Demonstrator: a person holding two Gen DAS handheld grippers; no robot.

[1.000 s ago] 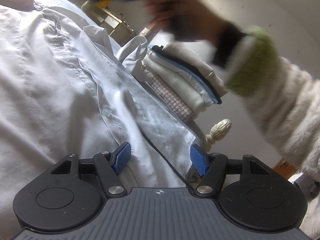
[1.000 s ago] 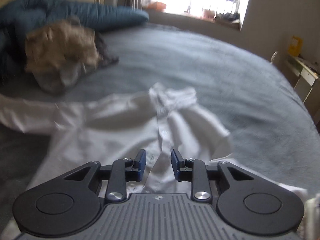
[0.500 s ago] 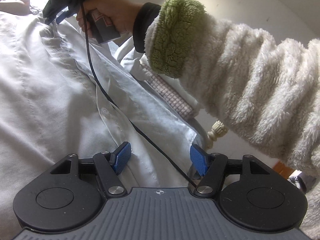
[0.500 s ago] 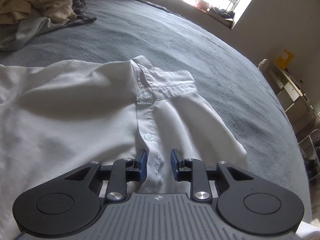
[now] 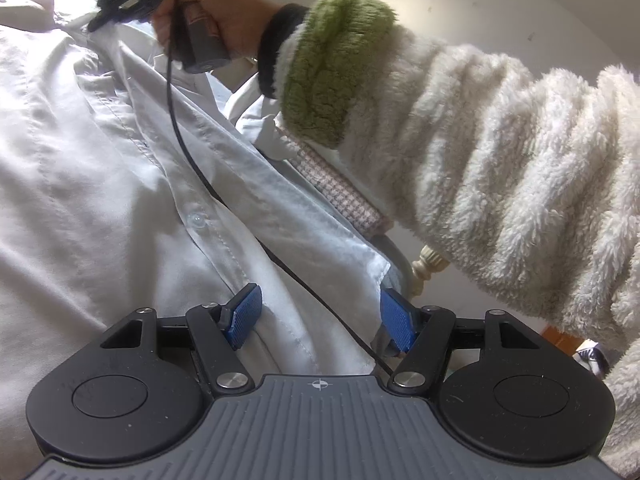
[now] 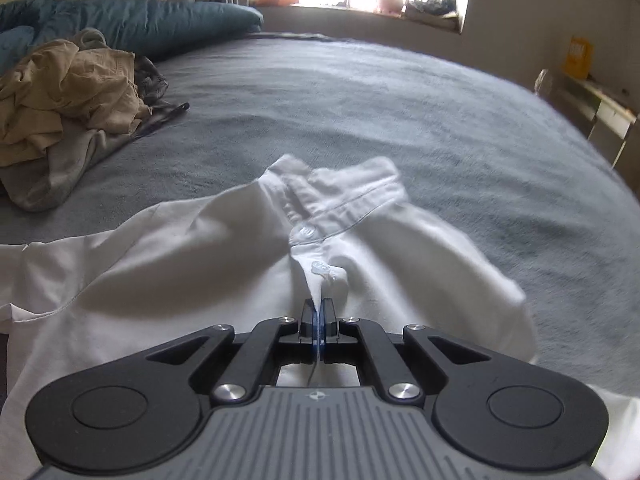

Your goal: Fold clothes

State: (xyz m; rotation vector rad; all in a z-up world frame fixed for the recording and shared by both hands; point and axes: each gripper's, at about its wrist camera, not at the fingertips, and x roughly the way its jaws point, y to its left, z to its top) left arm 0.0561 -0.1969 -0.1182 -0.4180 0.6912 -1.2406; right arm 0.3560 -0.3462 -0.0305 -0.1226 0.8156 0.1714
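A white button-up shirt [image 6: 192, 264] lies spread on the grey bed, collar [image 6: 340, 188] pointing away from me in the right wrist view. My right gripper [image 6: 317, 312] is shut on the shirt's button placket just below the collar, a thin fold of cloth pinched between the blue pads. In the left wrist view the same shirt [image 5: 100, 184] fills the left side, and my left gripper [image 5: 320, 316] hovers open over its lower front edge, pads clear of the cloth. Far up that view, a hand in a fluffy sleeve [image 5: 500, 148] holds the right gripper [image 5: 116, 12] at the collar.
A heap of beige and grey clothes [image 6: 68, 100] sits at the bed's far left, with a teal duvet [image 6: 132, 20] behind. A stack of folded clothes [image 5: 340, 188] lies beside the shirt, partly hidden by the sleeve. A black cable [image 5: 188, 152] trails across the shirt. Shelves [image 6: 600, 116] stand at the right.
The right gripper came down toward the collar and shut on the placket. In the left wrist view the sleeved arm swung in over the folded stack. The left gripper stayed still and open.
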